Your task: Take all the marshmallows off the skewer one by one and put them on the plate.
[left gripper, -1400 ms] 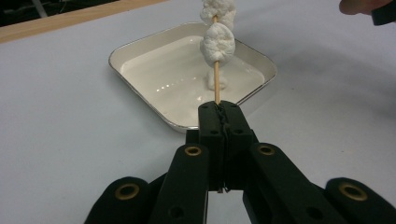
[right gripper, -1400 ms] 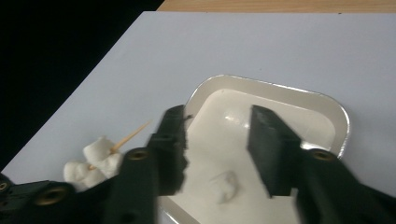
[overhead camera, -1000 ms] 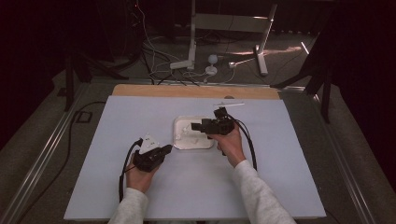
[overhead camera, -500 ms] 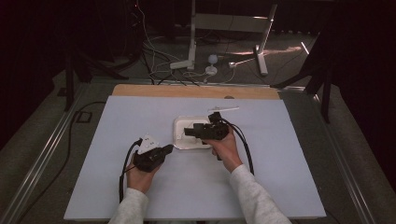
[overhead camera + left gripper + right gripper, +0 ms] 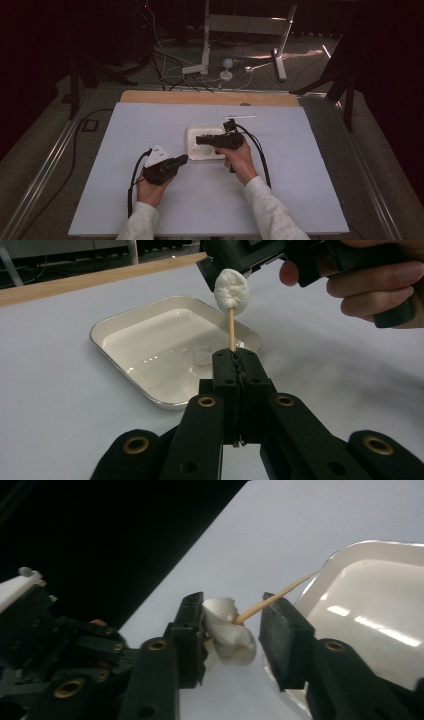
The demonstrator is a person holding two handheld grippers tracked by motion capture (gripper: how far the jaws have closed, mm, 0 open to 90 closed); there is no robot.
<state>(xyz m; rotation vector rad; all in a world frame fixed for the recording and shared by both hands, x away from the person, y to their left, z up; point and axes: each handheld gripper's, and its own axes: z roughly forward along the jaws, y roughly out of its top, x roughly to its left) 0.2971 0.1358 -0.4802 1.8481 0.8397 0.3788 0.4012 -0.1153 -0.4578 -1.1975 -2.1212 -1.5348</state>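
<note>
Dark room all around, black at both sides and beyond the far edge. Grey floor (image 5: 40,145) on each side, crossed at the back by loose cables (image 5: 172,65) and the white feet of a stand (image 5: 240,22). Metal rail (image 5: 45,170) along the left flank.

Tabletop (image 5: 310,190) covered by a pale sheet, smooth and bare over most of its spread; strip of bare wood (image 5: 165,97) showing along the far edge. Thin white stick (image 5: 240,117) lying near that far edge.

White tray (image 5: 197,131) near the middle, shallow, glossy inside, rimmed; small pale lump (image 5: 204,355) resting on its floor.

Left gripper (image 5: 186,158) just in front of the tray's near-left corner, fingers (image 5: 252,375) pressed together, pinching the lower end of a skewer (image 5: 232,330) held upright. Marshmallow (image 5: 231,288) stuck on the skewer's top, raised above the tray's near rim.

Right gripper (image 5: 198,140) over the tray, pointing left, fingers (image 5: 192,625) having just been closing around the marshmallow: one touching its side, the other just apart from it, skewer passing between. Cannot tell whether a firm squeeze is made yet.

Grey sleeves (image 5: 272,210) entering from the near edge.
</note>
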